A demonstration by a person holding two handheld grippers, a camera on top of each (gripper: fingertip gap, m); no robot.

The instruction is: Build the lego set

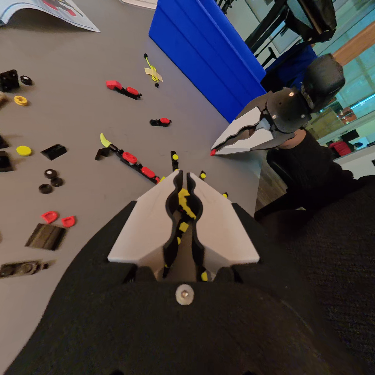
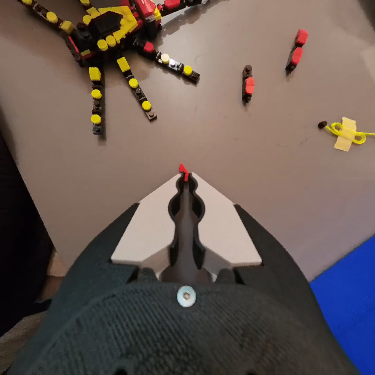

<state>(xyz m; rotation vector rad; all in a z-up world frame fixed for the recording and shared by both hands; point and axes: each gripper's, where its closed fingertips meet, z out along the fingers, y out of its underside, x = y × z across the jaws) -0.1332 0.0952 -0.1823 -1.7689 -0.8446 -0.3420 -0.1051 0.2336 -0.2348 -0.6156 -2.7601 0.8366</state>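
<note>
right gripper [image 2: 186, 175]: pinching small red lego piece [image 2: 183, 171] at tips
left gripper [image 1: 184, 175]: nearly closed over black-yellow-red spider-like lego model [image 2: 113, 30], grip unclear
grey tabletop [image 2: 223, 132]: model at 11 o'clock

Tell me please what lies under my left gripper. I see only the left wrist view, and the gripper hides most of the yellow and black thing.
Observer: The right wrist view shows it whole: a spider-like lego model with a yellow and black body and some red parts.
Operator: Does it have legs?
Observer: Yes. Black legs with round yellow studs spread out flat on the table; three of them reach toward the right gripper.
Operator: Are all the studs yellow?
Observer: No. One leg carries a pale stud near the body, then a yellow one farther out.
</note>
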